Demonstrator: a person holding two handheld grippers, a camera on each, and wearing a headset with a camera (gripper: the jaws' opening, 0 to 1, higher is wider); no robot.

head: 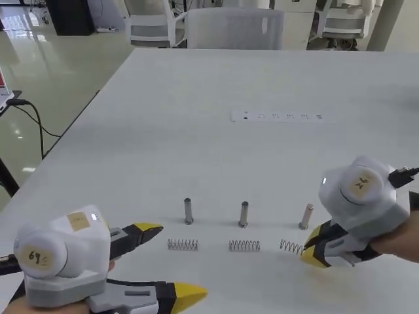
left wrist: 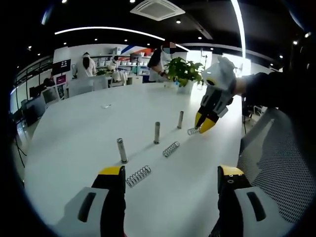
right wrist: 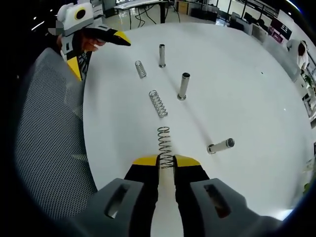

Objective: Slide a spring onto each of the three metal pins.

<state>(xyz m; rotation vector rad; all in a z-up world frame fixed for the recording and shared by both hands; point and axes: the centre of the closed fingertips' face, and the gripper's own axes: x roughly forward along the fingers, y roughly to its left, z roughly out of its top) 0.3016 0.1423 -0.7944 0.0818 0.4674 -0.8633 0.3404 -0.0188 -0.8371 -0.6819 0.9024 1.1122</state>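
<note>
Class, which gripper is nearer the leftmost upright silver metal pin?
Left. The left gripper is just in front of that pin; the right gripper is at the row's other end.

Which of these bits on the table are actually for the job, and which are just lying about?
For the job:
left pin, middle pin, right pin
left spring, middle spring
right spring, held in the right tongs
left tongs, open

Just lying about:
power strip
chair
plant

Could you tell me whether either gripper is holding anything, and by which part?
The right gripper pinches the rightmost spring by one end; the left gripper, open, holds nothing.
</note>
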